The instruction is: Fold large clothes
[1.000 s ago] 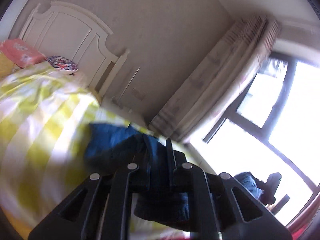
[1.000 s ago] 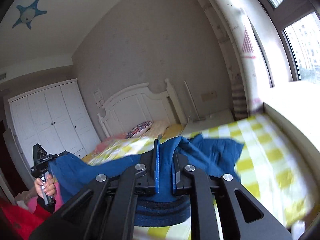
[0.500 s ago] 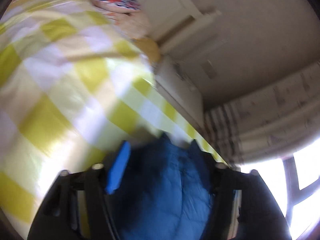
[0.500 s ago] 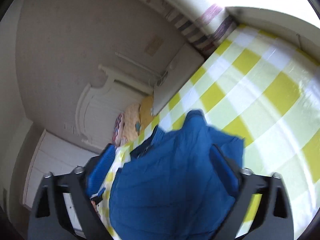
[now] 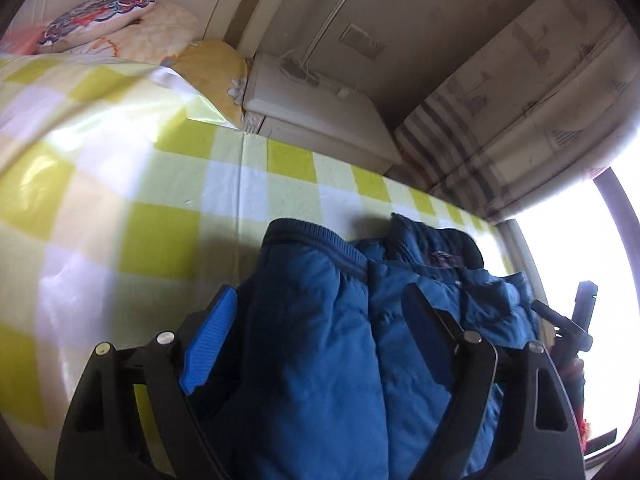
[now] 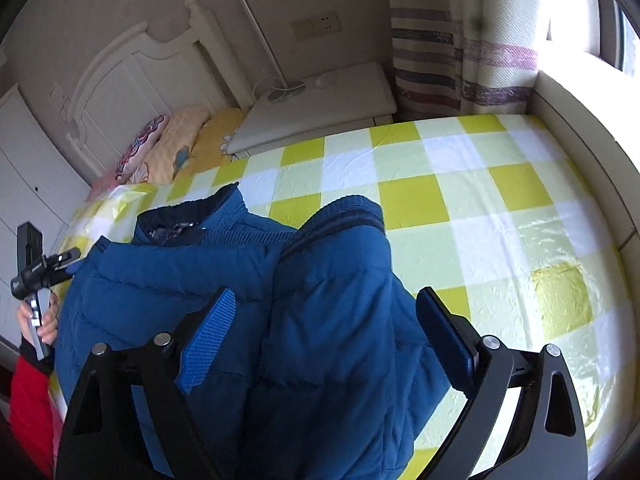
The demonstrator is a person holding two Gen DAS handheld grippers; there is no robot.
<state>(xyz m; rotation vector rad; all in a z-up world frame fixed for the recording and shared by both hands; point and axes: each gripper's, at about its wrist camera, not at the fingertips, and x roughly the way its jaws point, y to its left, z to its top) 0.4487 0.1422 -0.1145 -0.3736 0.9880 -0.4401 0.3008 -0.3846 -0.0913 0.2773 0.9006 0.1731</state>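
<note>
A blue puffer jacket (image 5: 320, 340) lies on the yellow-checked bed sheet (image 5: 160, 240), ribbed cuff (image 5: 316, 240) and dark collar (image 5: 436, 248) pointing toward the headboard. My left gripper (image 5: 316, 320) hovers over it, jaws opening; jacket padding lies between them and the pads do not press it. My right gripper (image 6: 326, 320) stands wide over the jacket (image 6: 320, 320), jaws closing slightly, a sleeve between them; its right finger (image 6: 444, 332) is over bare sheet (image 6: 500, 220). A hand (image 6: 38, 320) in a red sleeve holds the left gripper's handle.
Pillows (image 6: 172, 148) lie against the white headboard (image 6: 132, 68). A white nightstand (image 6: 320, 104) with a lamp stands by the striped curtain (image 6: 460, 60). A window ledge (image 6: 580, 128) runs along the bed's right side. White wardrobe doors (image 6: 24, 168) stand at far left.
Both grippers held the jacket up, shut on it. They have swung down toward the bed and their jaws have parted; the jacket now lies on the sheet.
</note>
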